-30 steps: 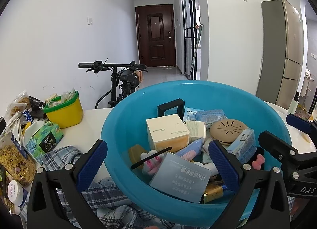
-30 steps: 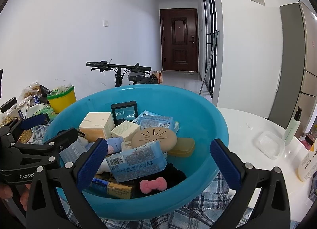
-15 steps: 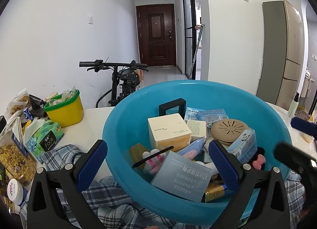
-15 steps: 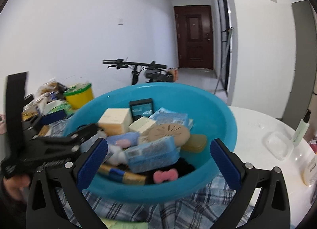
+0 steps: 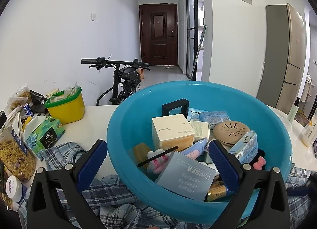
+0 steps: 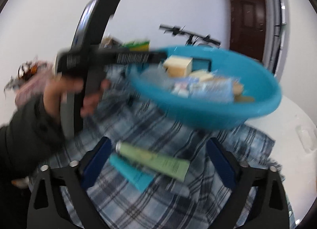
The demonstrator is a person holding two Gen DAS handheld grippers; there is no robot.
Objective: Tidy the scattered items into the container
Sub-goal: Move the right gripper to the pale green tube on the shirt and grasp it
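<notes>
Two grippers are working over a plaid cloth (image 6: 178, 199): the left gripper (image 5: 156, 159) is straddling the rim of the full blue basin (image 5: 277, 129), fingers wide apart, while the right gripper (image 6: 158, 161) is closing, pads not yet touching, around a green tube (image 6: 154, 159) and teal tube (image 6: 130, 173).
</notes>
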